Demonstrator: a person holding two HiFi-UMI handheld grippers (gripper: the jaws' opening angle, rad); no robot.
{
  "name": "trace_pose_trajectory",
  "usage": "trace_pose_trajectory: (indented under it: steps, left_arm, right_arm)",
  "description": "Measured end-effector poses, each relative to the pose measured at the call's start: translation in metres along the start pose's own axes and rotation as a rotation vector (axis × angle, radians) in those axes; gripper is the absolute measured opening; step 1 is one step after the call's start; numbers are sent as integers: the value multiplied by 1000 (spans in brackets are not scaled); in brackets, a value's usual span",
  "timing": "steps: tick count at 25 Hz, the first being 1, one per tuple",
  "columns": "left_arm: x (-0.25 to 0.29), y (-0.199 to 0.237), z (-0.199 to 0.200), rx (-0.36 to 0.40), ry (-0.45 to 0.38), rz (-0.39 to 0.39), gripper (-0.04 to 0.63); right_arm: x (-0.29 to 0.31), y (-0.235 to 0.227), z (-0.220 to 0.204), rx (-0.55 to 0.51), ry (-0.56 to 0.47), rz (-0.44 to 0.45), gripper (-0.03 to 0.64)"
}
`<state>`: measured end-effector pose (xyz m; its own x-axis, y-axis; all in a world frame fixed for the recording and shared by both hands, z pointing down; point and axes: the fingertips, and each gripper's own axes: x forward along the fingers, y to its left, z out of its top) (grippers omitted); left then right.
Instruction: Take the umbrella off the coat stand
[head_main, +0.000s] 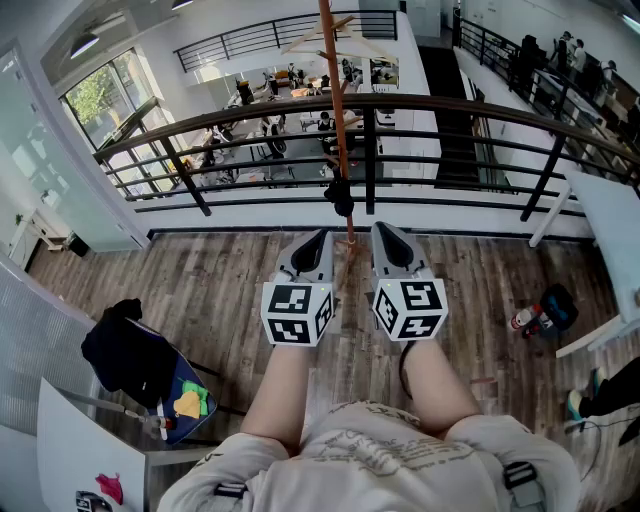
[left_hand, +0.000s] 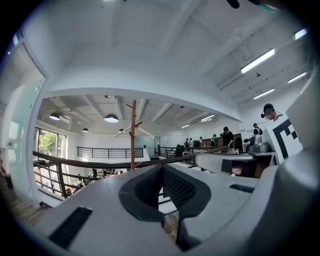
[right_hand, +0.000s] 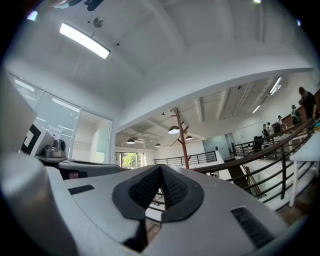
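The coat stand (head_main: 338, 110) is a thin brown pole with bare pegs up top, standing in front of the black railing. A small dark bundle, seemingly the folded umbrella (head_main: 340, 197), hangs low on the pole. My left gripper (head_main: 318, 240) and right gripper (head_main: 386, 232) are held side by side just short of the pole, pointing at it, both shut and empty. The stand (left_hand: 133, 135) rises above the closed left gripper (left_hand: 162, 168) in the left gripper view. In the right gripper view the stand (right_hand: 180, 136) shows above the closed right gripper (right_hand: 161, 169). My jaws hide the umbrella in both gripper views.
A black metal railing (head_main: 450, 110) runs across behind the stand, with an open drop to a lower floor beyond. A blue chair (head_main: 165, 395) with a black garment (head_main: 120, 350) stands at the left. A white table (head_main: 615, 230) is at the right, with a red-and-black object (head_main: 540, 315) on the wooden floor.
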<state>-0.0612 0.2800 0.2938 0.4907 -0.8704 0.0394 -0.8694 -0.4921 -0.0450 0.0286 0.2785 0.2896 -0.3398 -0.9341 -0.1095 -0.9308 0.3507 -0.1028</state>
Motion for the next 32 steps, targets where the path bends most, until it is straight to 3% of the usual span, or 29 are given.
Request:
trace_pose_trajectory:
  steps: [18,32]
  left_arm:
    - [70,-37,-1,-56,8,7,5]
    - [119,-30,-16,-66,9,9,5]
  right_arm:
    - [16,-76,-9,52,63,28,2]
    - [50,-103,-23,37,78,51,2]
